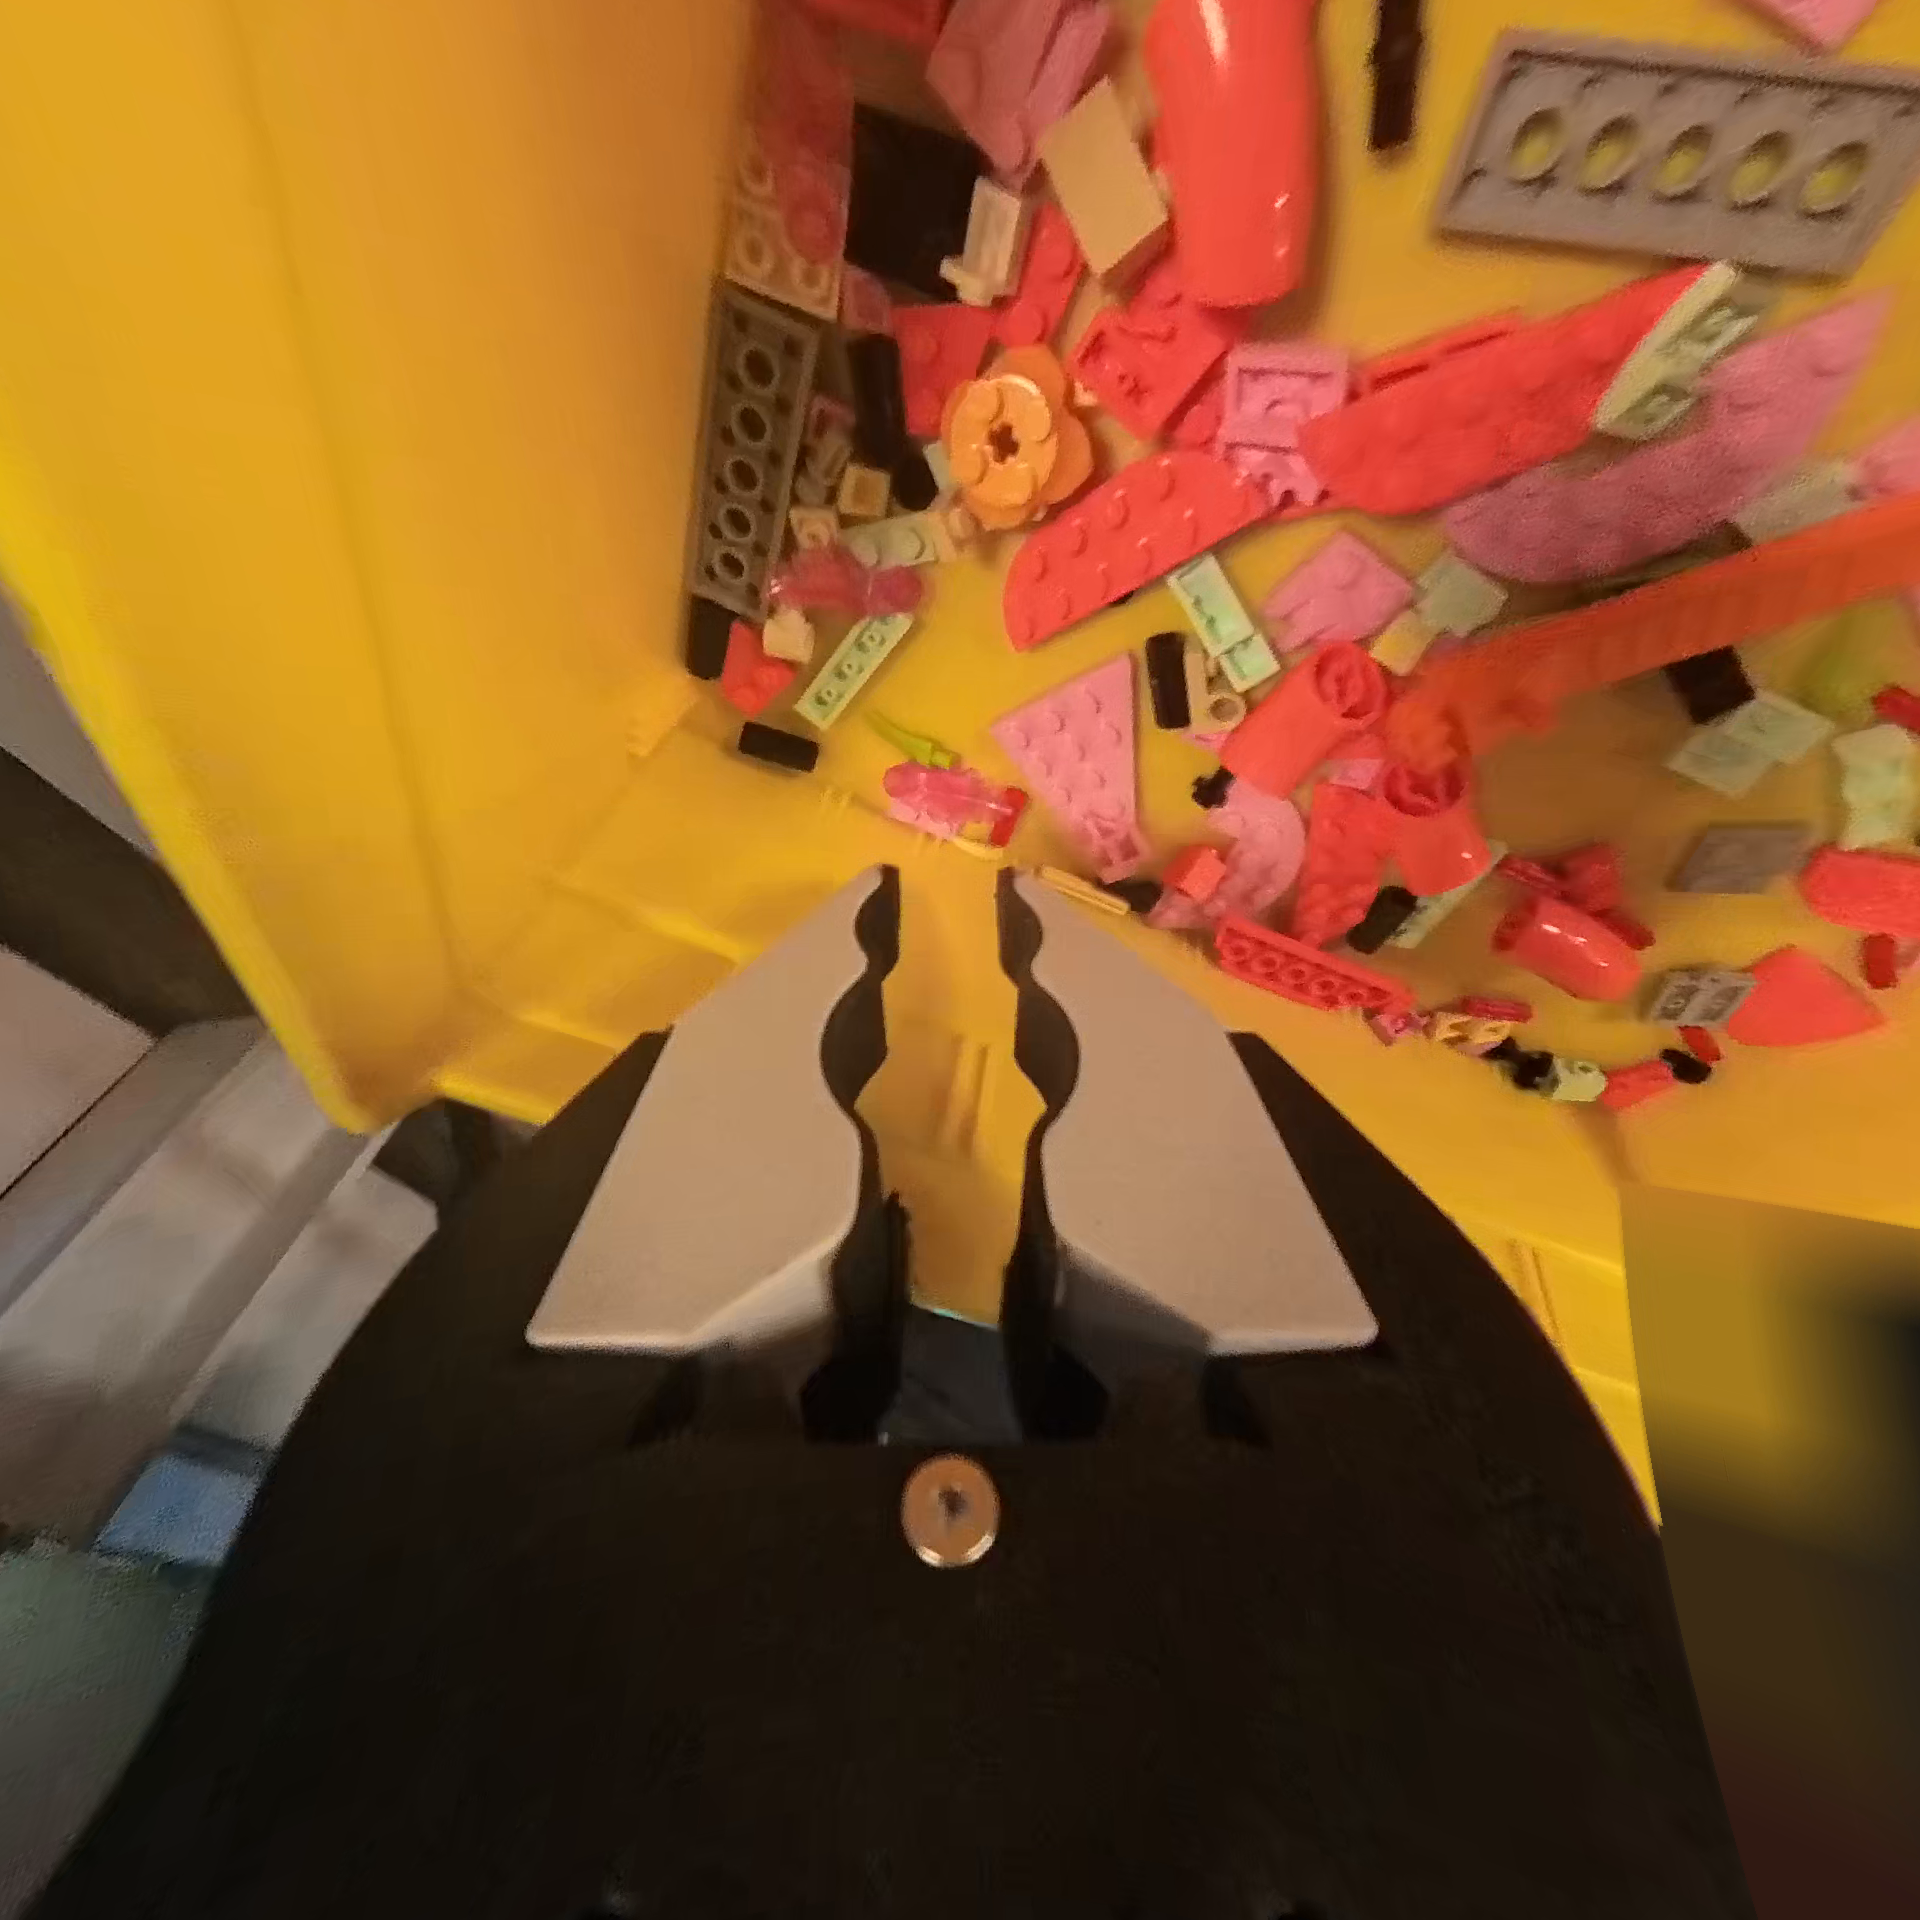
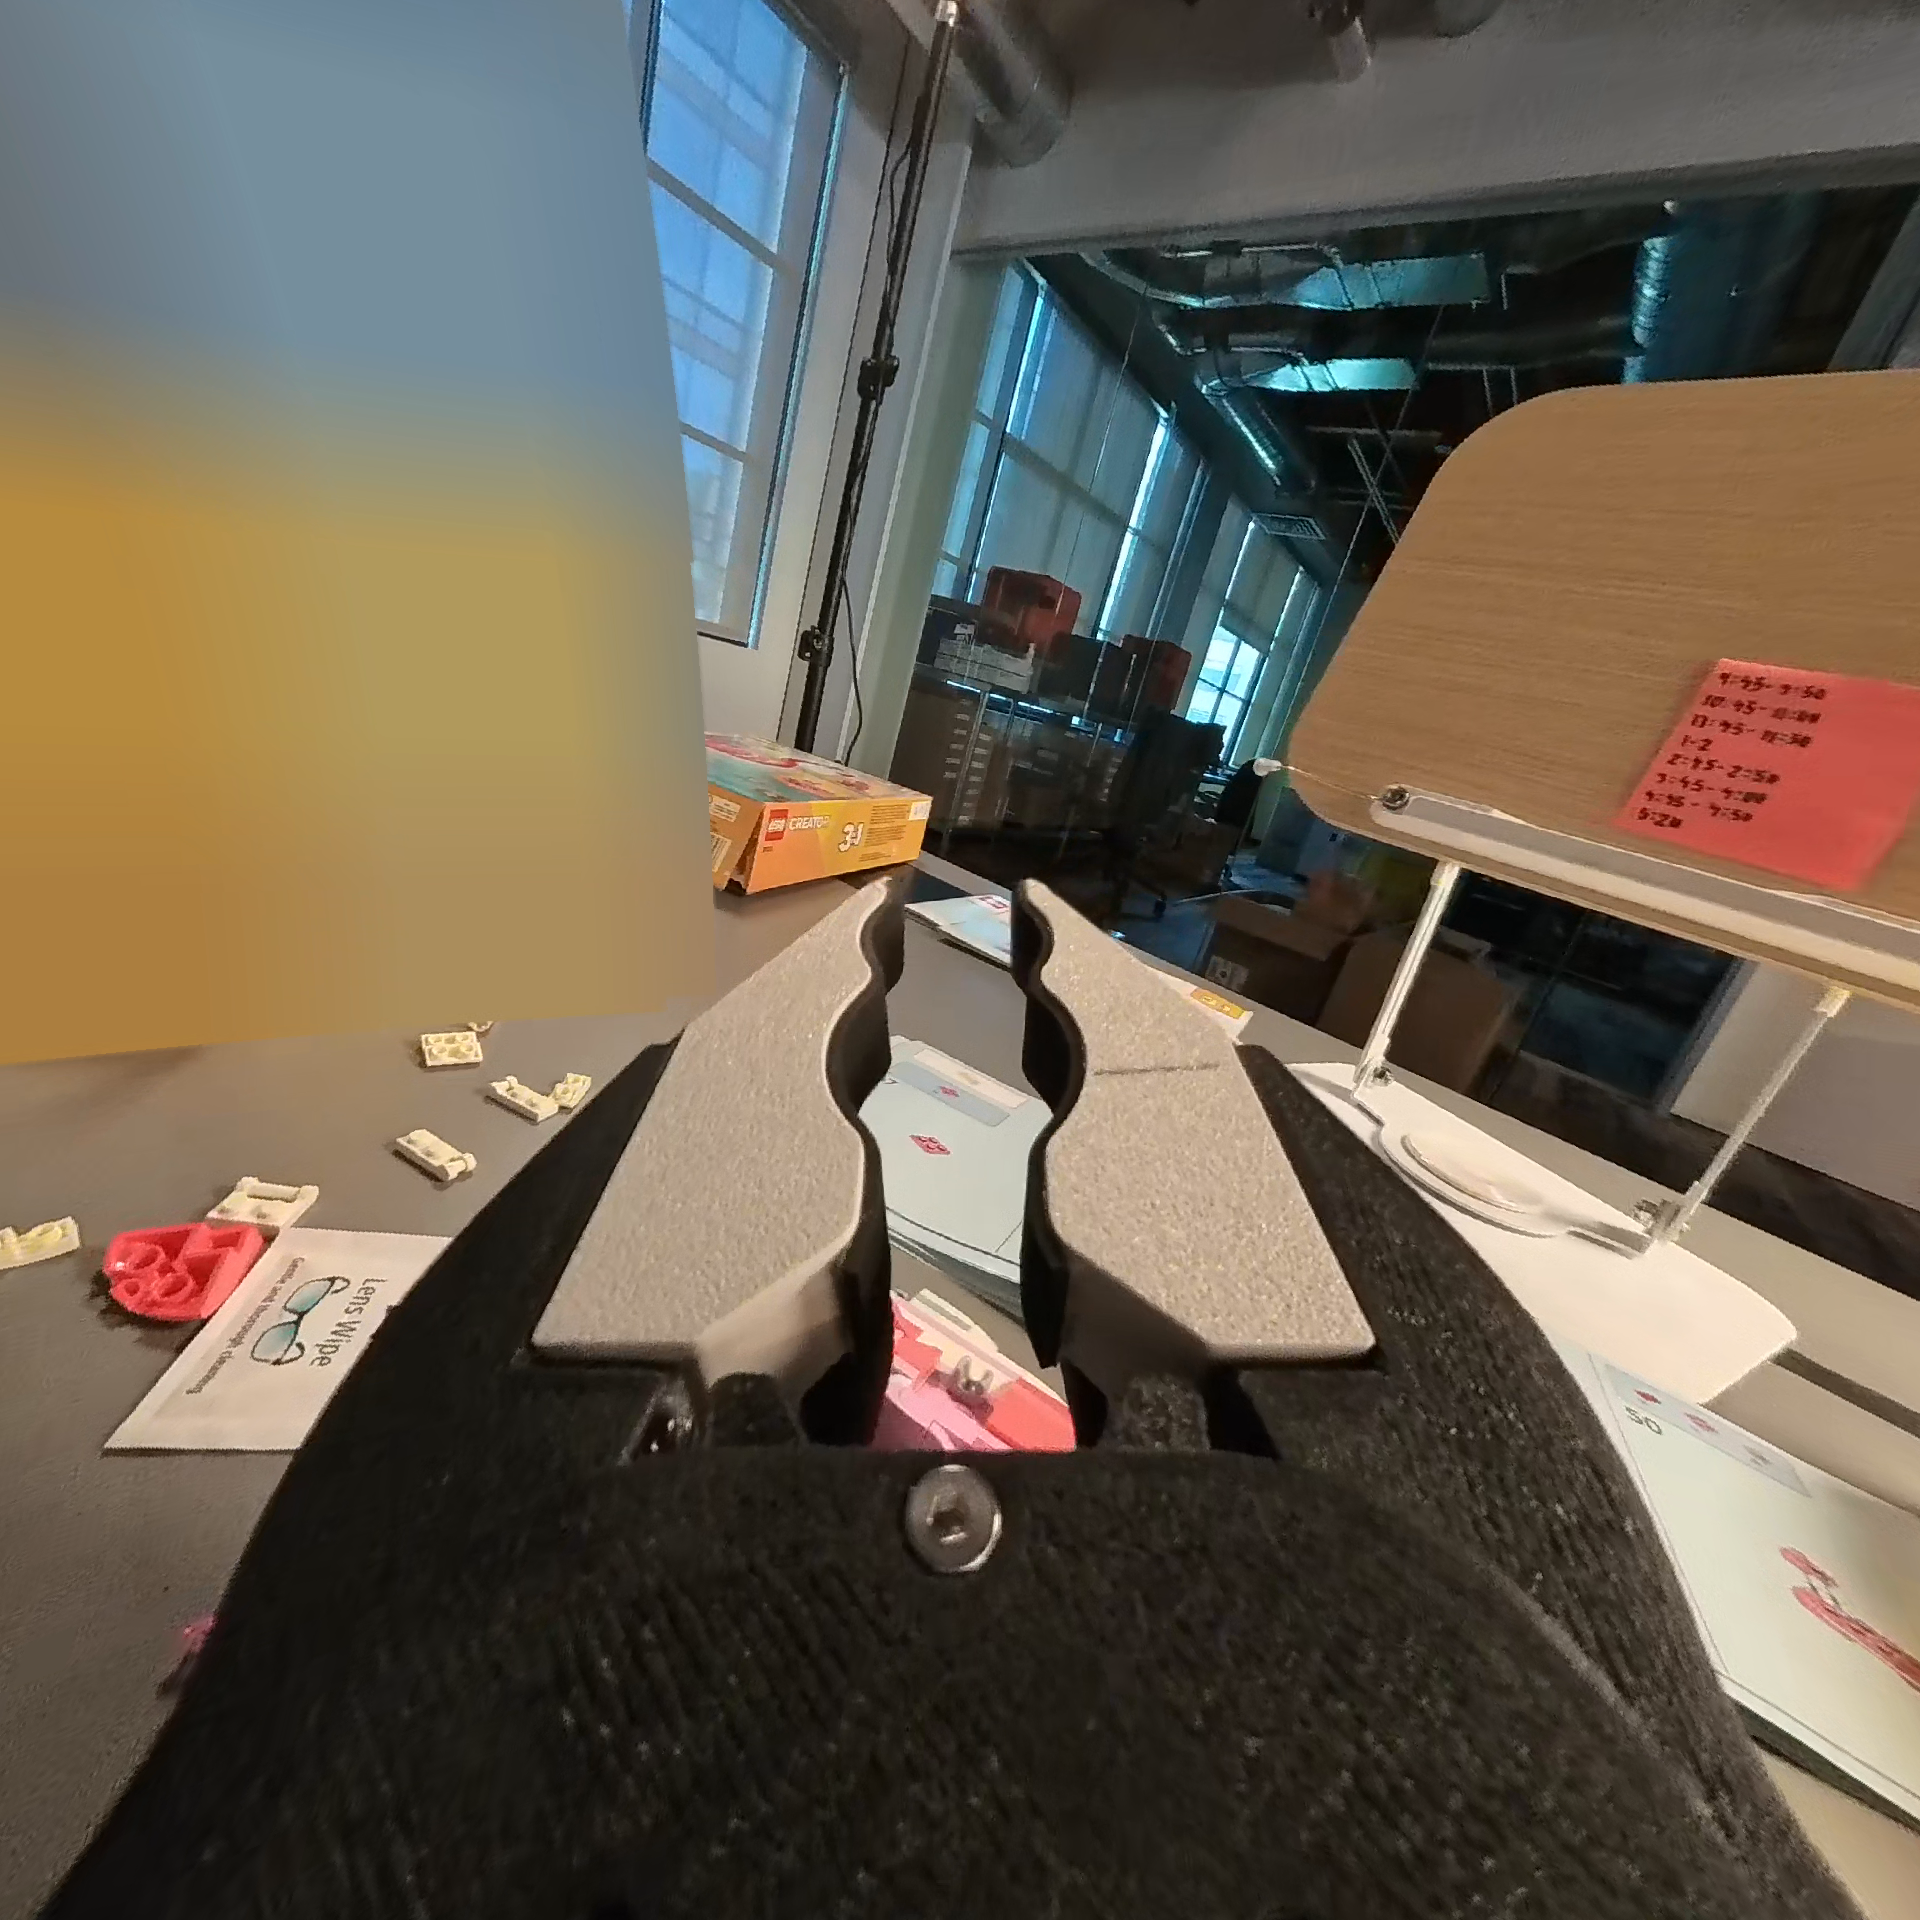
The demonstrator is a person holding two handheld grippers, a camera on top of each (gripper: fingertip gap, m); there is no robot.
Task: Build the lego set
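Observation:
My left gripper [image 1: 948, 878] hangs inside a yellow bin [image 1: 416, 520], low over its floor. Its jaws stand a little apart with only yellow floor between them, so it is open and holds nothing. Nearest its tips lie a clear pink piece [image 1: 951, 795] and a thin yellow bar [image 1: 1081, 891]. A pink wedge plate [image 1: 1086, 748] lies just beyond. My right gripper [image 2: 954, 899] is raised above a grey table [image 2: 104, 1475], pointing into the room. Its jaws stand slightly apart and bare. Under it lie instruction pages [image 2: 935, 1143].
The bin holds a heap of red, pink, mint and black bricks [image 1: 1351, 623], a grey holed plate [image 1: 1673, 156] and an orange flower piece [image 1: 1008, 442]. On the table: white small plates [image 2: 447, 1049], a red piece [image 2: 171, 1273], a wipe packet [image 2: 270, 1340], a toy box [image 2: 821, 821], a wooden stand [image 2: 1621, 644]. Tip to tip, the grippers are about 50 cm apart.

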